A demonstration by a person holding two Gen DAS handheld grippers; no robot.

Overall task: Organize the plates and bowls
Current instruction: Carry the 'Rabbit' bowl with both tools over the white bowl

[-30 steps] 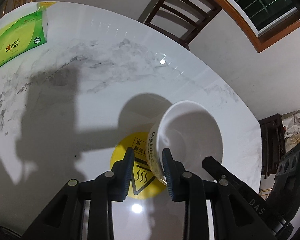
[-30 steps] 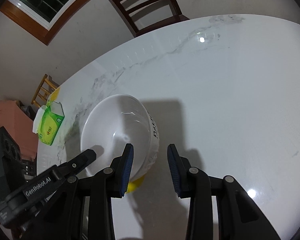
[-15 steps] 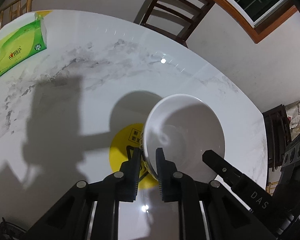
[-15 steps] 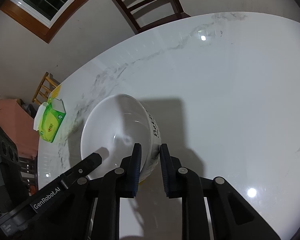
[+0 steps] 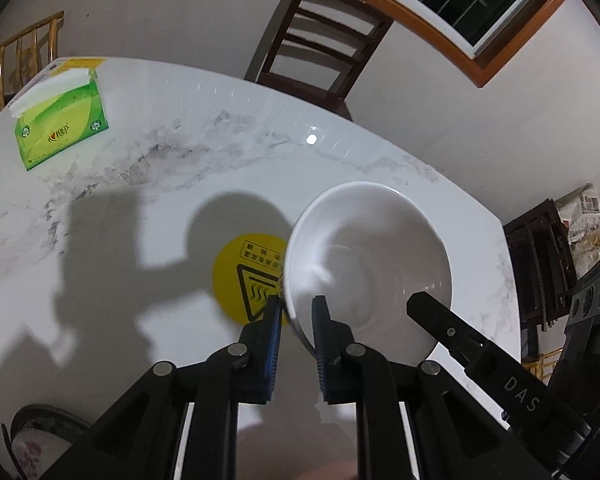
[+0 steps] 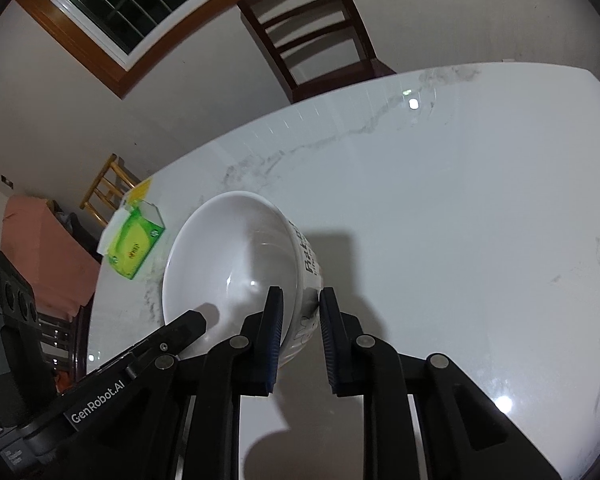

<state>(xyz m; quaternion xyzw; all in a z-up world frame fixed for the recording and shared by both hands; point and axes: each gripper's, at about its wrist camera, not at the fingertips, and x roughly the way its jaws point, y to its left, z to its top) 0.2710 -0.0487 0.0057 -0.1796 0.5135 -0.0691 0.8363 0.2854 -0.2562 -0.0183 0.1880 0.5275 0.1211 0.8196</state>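
Observation:
A large white bowl (image 5: 368,256) with dark lettering on its side hangs above the white marble table (image 5: 180,168), held by both grippers. My left gripper (image 5: 296,312) is shut on the bowl's near left rim, one finger inside and one outside. My right gripper (image 6: 300,304) is shut on the bowl (image 6: 236,264) at its right rim, likewise straddling the wall. Each gripper's finger shows inside the bowl in the other's view. A plate with a dark rim and pink pattern (image 5: 40,436) shows at the bottom left of the left wrist view.
A round yellow warning sticker (image 5: 248,276) lies on the table under the bowl. A green tissue box (image 5: 60,124) sits at the table's far left edge, also in the right wrist view (image 6: 134,246). A dark wooden chair (image 5: 316,60) stands behind the table.
Both grippers closed from open onto the bowl's rim, then lifted it; the bowl now sits higher above the yellow sticker and more of the room shows.

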